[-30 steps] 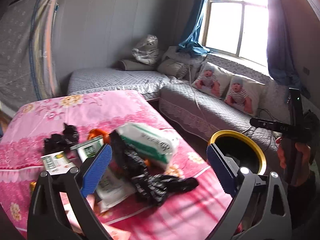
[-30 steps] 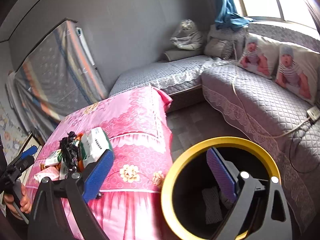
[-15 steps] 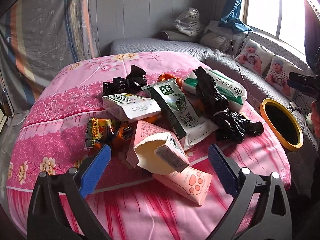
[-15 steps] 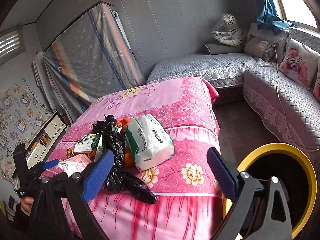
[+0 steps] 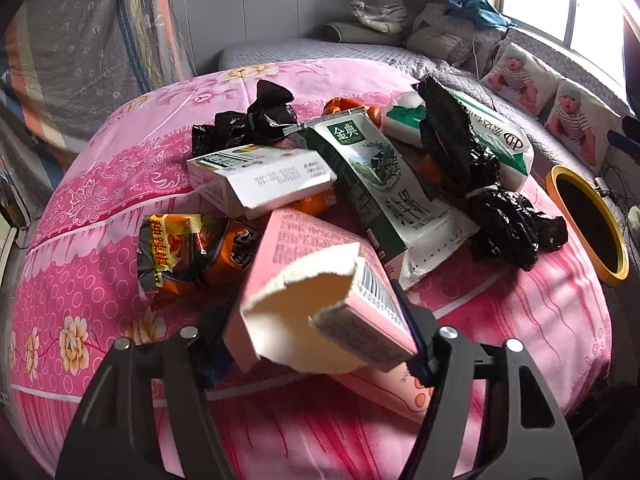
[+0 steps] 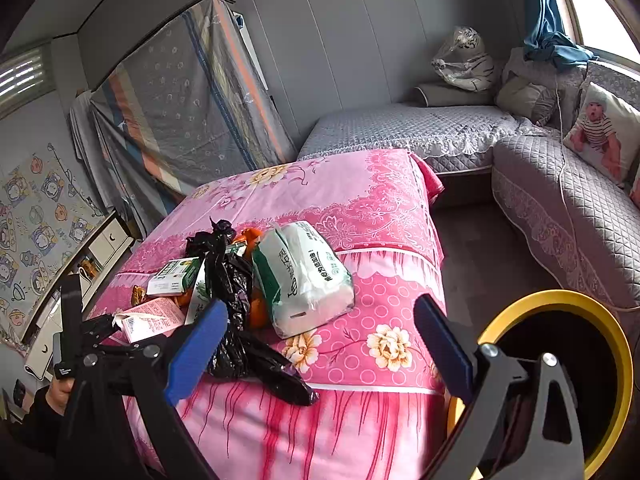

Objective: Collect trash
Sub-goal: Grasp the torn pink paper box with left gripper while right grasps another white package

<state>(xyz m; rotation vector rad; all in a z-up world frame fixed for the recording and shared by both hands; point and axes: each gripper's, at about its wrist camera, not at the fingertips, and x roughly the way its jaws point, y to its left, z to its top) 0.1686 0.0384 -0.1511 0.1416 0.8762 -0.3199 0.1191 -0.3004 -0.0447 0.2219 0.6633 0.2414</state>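
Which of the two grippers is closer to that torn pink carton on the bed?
Left. The left gripper has the torn pink carton between its closing jaws; the right gripper hangs open off to the side, near the yellow-rimmed bin.

The right gripper [image 6: 320,344] hangs with its blue pads spread wide and nothing between them, over the near edge of a counter [image 6: 360,200] draped in a pink flowered cloth. On the counter's left part lies a heap of trash: a white and green tissue pack [image 6: 304,276], a crumpled black plastic bag [image 6: 230,276], a small green and white carton [image 6: 172,276] and a pink box [image 6: 150,318] at the far left, where the left gripper [image 6: 100,332] meets it. A yellow-rimmed bin [image 6: 560,300] stands at the near right, below a grey quilted sofa [image 6: 580,220].
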